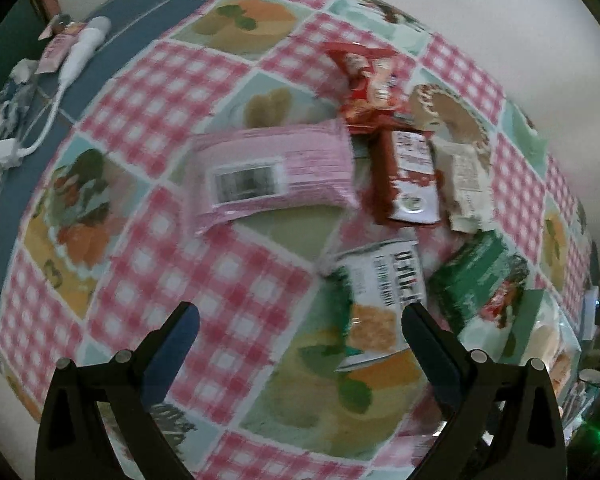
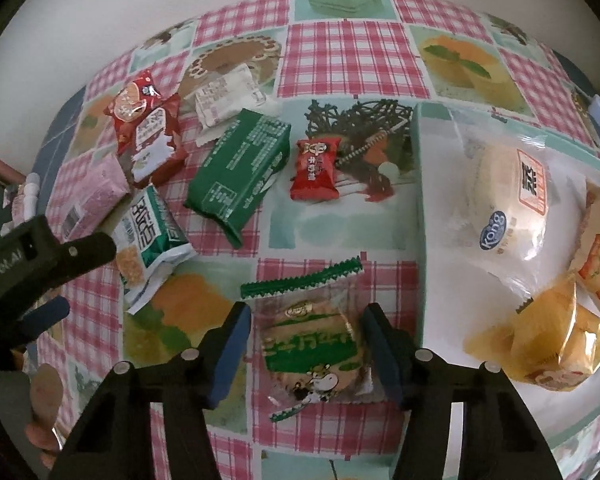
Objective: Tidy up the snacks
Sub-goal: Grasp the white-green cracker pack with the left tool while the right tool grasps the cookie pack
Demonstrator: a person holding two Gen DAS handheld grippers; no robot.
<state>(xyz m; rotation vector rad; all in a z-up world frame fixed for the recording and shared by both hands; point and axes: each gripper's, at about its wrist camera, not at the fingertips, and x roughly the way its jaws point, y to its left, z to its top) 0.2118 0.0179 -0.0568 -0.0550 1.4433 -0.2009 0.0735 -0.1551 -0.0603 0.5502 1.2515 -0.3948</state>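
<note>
My right gripper (image 2: 308, 340) points down at the checked tablecloth (image 2: 340, 56). A clear-wrapped biscuit with a green label (image 2: 312, 354) lies flat between its blue pads (image 2: 230, 354), which stand close to its sides with a thin gap showing. My left gripper (image 1: 302, 334) hangs open over the cloth with nothing between its fingers. Just beyond its right finger lies a green-and-white packet (image 1: 380, 296). Farther off are a pink packet (image 1: 272, 172), a dark red packet (image 1: 410, 176), a cream packet (image 1: 466, 184), a green packet (image 1: 476, 276) and a red packet (image 1: 368, 84).
A white tray with a teal rim (image 2: 422, 220) stands at the right and holds a wrapped bun (image 2: 508, 200) and yellow packets (image 2: 548, 344). A small red sweet packet (image 2: 316, 168) lies mid-table. A white cable and plug (image 1: 84, 48) lie beyond the cloth's far left edge.
</note>
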